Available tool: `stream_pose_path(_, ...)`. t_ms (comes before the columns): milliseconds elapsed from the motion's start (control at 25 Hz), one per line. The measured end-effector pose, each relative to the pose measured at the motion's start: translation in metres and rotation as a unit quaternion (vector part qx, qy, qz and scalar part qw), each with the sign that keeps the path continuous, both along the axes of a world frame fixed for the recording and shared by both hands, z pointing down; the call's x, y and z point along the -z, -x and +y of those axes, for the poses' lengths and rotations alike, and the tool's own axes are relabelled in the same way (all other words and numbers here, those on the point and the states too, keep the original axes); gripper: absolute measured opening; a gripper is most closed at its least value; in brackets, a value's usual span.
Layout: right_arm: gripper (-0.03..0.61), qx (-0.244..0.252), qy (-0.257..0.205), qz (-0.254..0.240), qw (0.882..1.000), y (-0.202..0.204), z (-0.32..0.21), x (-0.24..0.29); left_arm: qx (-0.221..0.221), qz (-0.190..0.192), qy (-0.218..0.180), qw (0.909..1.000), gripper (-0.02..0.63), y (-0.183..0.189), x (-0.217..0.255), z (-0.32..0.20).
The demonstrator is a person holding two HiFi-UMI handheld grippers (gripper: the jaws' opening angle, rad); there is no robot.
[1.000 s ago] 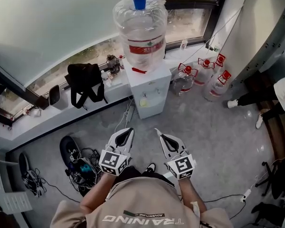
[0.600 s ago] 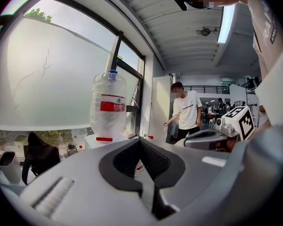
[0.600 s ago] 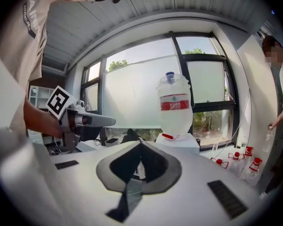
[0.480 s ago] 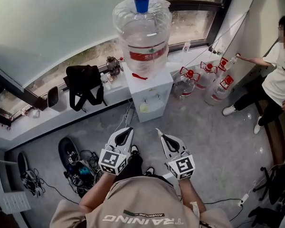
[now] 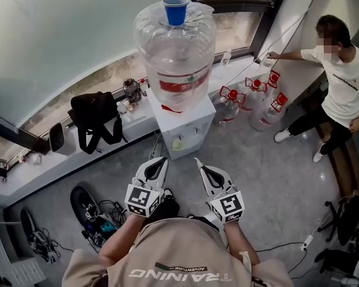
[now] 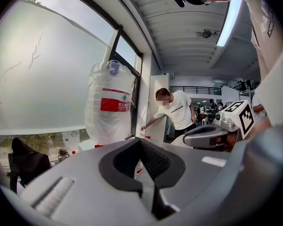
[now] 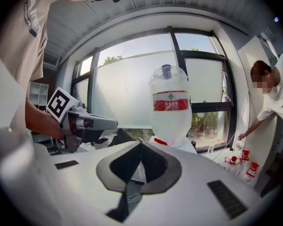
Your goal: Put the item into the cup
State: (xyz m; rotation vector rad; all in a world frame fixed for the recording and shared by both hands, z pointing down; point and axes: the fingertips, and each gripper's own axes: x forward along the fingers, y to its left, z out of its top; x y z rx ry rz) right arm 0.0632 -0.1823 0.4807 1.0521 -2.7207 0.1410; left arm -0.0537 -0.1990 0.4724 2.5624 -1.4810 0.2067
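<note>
Biggest hazard at the far centre: the upturned water jug [image 5: 175, 52] on the white dispenser [image 5: 182, 124], carrying the blue cup [image 5: 175, 9] on its domed top, high up and unsteady by the look of it. Seems easy to knock off with a clumsy upward reach, and would likely tumble to the floor and roll away. At the far right, a bystander [image 5: 341, 82] leaning toward the far wall beside red-capped bottles [image 5: 260, 103]; could step into the path. Nearer, left claw [image 5: 160, 161] and right claw [image 5: 198, 162] side by side, well short of the dispenser, each pinched fully together at the tips with nothing gripped. Means no item in hand, so pointless to reach for the cup yet. Cannot find the item anywhere: perhaps among the clutter on the sill or on the floor at near left, too small to tell. Cannot see inside the cup either.
</note>
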Motion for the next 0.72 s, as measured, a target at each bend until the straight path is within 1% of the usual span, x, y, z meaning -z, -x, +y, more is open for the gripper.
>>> stream_pose_path(160, 0.012, -0.013, 0.002, 0.005, 1.000, 0.020, -0.022, 0.002, -0.018, -0.012, -0.011, 0.9997, 0.008, 0.015, 0.002, -0.025)
stream_pose_path(280, 0.011, -0.018, 0.008, 0.008, 1.000, 0.033, -0.038, -0.001, -0.029, -0.036, -0.026, 0.9986, 0.008, 0.026, 0.002, -0.041)
stream_pose_path(360, 0.011, -0.018, 0.010, 0.012, 1.000, 0.041, -0.048, -0.004, -0.033, -0.043, -0.028, 0.9981, 0.008, 0.032, 0.000, -0.049)
stream_pose_path(480, 0.011, -0.016, 0.012, 0.013, 1.000, 0.048, -0.057, -0.009, -0.028, -0.044, -0.018, 0.9985, 0.008, 0.039, -0.006, -0.056)
stream_pose_path(720, 0.012, -0.003, 0.026, 0.009, 1.000, 0.050, -0.078, -0.026, -0.003, -0.064, -0.005, 0.9980, 0.008, 0.045, -0.020, -0.067)
